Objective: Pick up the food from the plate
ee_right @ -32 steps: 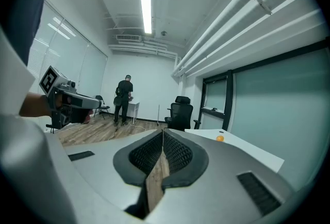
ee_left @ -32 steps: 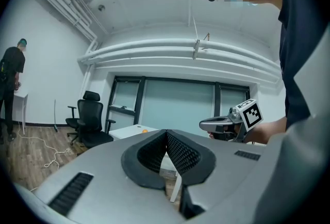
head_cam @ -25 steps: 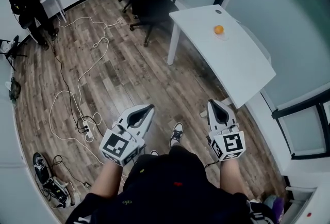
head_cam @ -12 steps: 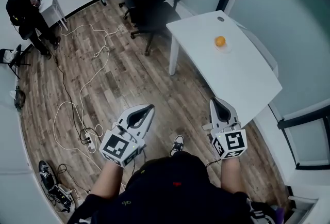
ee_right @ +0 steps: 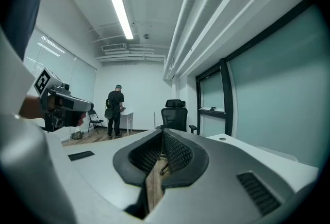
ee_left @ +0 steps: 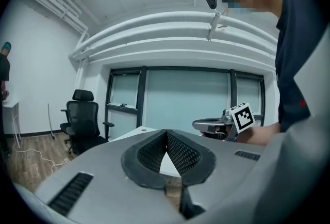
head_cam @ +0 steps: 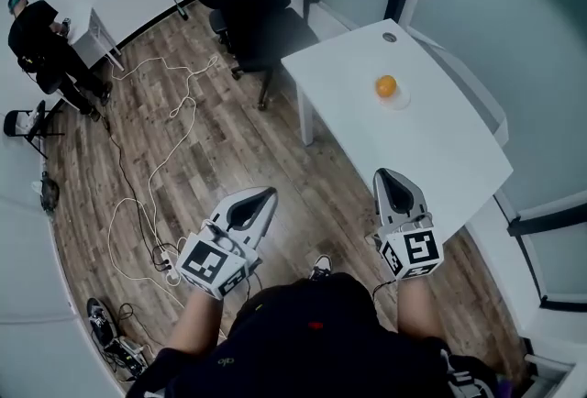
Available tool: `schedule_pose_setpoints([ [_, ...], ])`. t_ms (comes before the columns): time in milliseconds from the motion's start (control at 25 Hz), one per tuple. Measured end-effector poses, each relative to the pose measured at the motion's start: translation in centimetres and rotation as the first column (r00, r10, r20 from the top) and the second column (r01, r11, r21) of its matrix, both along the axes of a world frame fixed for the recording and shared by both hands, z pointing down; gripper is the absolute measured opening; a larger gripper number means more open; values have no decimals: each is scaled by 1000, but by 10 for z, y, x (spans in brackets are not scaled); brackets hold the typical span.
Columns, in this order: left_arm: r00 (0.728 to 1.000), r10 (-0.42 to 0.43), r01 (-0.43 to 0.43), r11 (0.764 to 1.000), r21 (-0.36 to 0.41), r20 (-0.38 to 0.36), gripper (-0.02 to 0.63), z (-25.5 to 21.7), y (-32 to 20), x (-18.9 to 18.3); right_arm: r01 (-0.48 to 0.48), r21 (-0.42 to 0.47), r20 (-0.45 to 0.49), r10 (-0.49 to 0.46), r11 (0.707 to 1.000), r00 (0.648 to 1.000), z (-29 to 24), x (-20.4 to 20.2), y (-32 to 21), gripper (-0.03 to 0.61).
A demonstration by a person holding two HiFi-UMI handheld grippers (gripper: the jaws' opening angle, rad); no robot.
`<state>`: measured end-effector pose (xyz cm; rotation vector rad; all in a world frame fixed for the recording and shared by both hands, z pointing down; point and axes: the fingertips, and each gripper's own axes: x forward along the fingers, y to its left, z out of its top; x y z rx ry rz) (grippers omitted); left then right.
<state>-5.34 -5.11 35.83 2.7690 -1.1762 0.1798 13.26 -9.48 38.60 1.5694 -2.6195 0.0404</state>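
A small orange piece of food point(head_cam: 386, 86) sits on a pale plate point(head_cam: 400, 101) on the white table point(head_cam: 431, 149), far ahead of both grippers. My left gripper point(head_cam: 271, 192) hovers over the wood floor, left of the table, jaws shut with nothing between them. My right gripper point(head_cam: 381, 172) is held at the table's near edge, also shut and empty. In the left gripper view the pads point(ee_left: 178, 152) meet at the tips, and the table corner point(ee_left: 138, 130) shows beyond. The right gripper view shows its pads point(ee_right: 174, 152) closed too.
Black office chairs point(head_cam: 261, 2) stand behind the table's left end. Cables point(head_cam: 147, 158) and a power strip point(head_cam: 168, 264) lie on the floor to the left. A person point(head_cam: 37, 29) stands at a small desk far back left. Glass walls run along the right.
The table and the orange food have come nearer in the head view. Both grippers keep their pose and stay shut.
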Motion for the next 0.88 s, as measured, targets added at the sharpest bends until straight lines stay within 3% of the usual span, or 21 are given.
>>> schedule_pose_setpoints([
  [160, 1000, 7, -7, 1000, -9, 6, 20, 2, -25, 23, -18, -18, 21, 18, 1000, 1000, 9, 25, -28, 25],
  [320, 998, 67, -67, 998, 1, 9, 20, -1, -44, 45, -50, -25, 64, 52, 998, 997, 8, 44, -46, 25],
  [560, 993, 116, -116, 993, 1, 1, 20, 9, -93, 57, -103, -36, 32, 104, 994, 994, 16, 59, -78, 25],
  [880, 965, 248, -249, 968, -8, -84, 20, 20, -199, 56, -226, -20, -25, 226, 974, 974, 9, 57, -164, 25],
])
